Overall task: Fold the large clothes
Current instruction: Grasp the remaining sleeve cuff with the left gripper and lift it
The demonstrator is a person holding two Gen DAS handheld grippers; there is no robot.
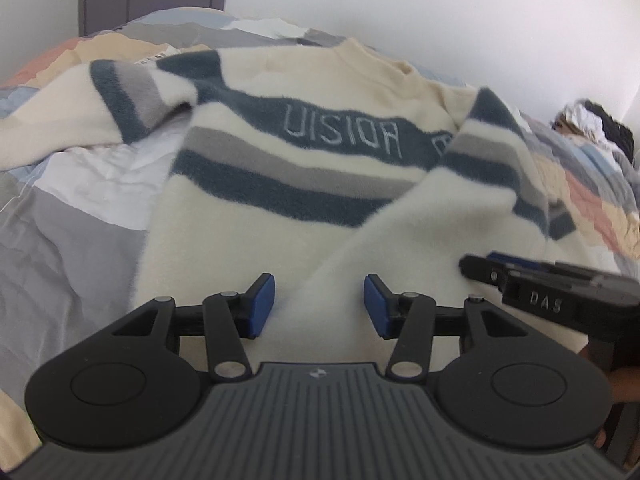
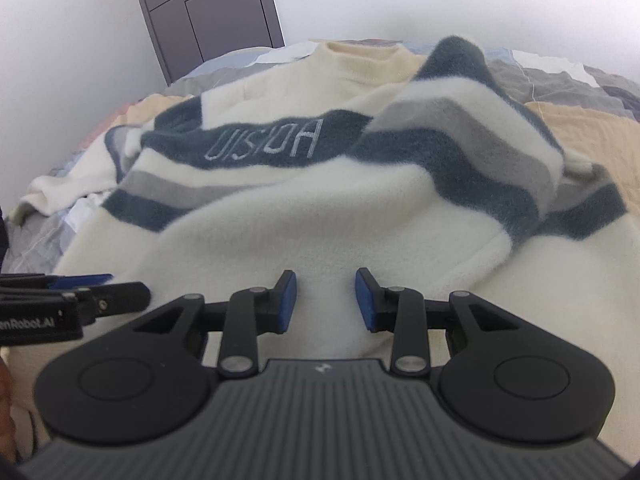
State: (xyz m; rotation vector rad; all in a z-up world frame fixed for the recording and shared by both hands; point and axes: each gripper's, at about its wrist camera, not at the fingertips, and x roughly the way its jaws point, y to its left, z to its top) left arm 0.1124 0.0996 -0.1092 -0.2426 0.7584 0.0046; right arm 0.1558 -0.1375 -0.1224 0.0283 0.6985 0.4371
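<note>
A fluffy cream sweater with dark blue and grey stripes and pale lettering lies face up on the bed, collar far from me. One sleeve is folded across its body; the other sleeve trails out to the left. My left gripper hovers low over the hem area, jaws apart, with cream fabric under the gap. My right gripper sits just beside it over the same lower edge, its jaws narrower but apart, fabric showing between the blue pads. Each gripper shows in the other's view: right gripper, left gripper.
The bed is covered by a patchwork quilt in grey, white, peach and blue. A grey door stands in the white wall beyond the bed. A heap of other clothes lies at the far right.
</note>
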